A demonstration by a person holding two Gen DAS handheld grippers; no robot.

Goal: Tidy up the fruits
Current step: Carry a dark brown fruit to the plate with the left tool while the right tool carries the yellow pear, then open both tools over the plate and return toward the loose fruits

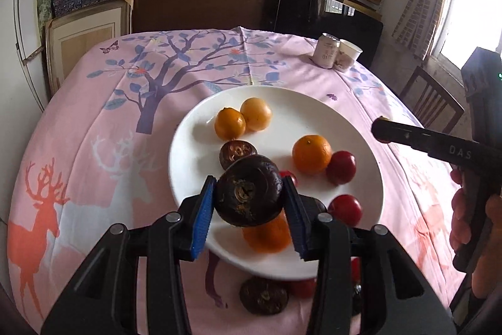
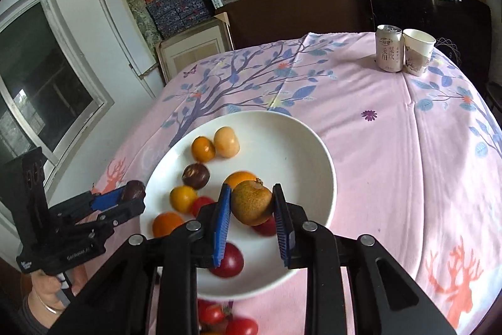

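A white plate [image 1: 282, 102] on the pink tablecloth holds several fruits: two yellow-orange ones [image 1: 229, 123], an orange [image 1: 311, 153], red fruits [image 1: 341, 167] and a dark brown fruit [image 1: 237, 152]. My left gripper [image 1: 249, 198] is shut on a dark brown round fruit [image 1: 249, 190] above the plate's near side. My right gripper [image 2: 252, 203] is shut on a brownish-green fruit [image 2: 251, 203] above the plate [image 2: 301, 140]. In the right wrist view the left gripper [image 2: 130, 197] shows at the plate's left edge.
A drink can [image 2: 389, 47] and a paper cup [image 2: 417, 55] stand at the table's far right. Another dark fruit [image 1: 263, 295] and red tomatoes [image 2: 226, 321] lie on the cloth before the plate. Shelves with boxes stand behind; a chair [image 1: 429, 102] is at right.
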